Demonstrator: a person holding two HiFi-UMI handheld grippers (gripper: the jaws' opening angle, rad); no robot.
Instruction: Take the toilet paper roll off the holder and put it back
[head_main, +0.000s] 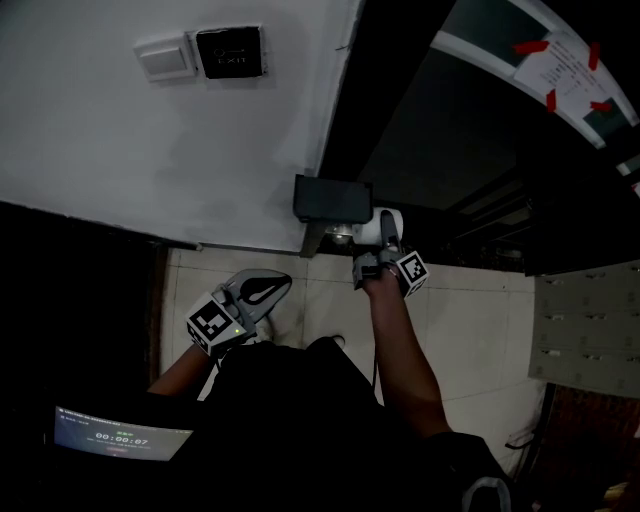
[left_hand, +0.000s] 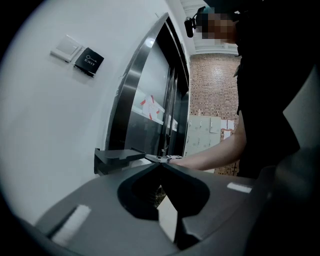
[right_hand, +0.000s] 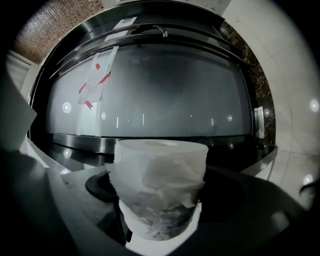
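The white toilet paper roll is just right of the dark wall-mounted holder, by its metal arm. My right gripper reaches up to the roll with a jaw on each side. In the right gripper view the roll fills the gap of the right gripper, its loose wrap crumpled, and the pads press on it. My left gripper hangs lower left, away from the holder, shut and with nothing in it. In the left gripper view its tips meet, with the holder beyond.
A black exit switch and a white switch plate sit on the white wall above. A dark steel-framed glass door with a taped notice stands to the right. Grey lockers are at far right; a small lit screen is lower left.
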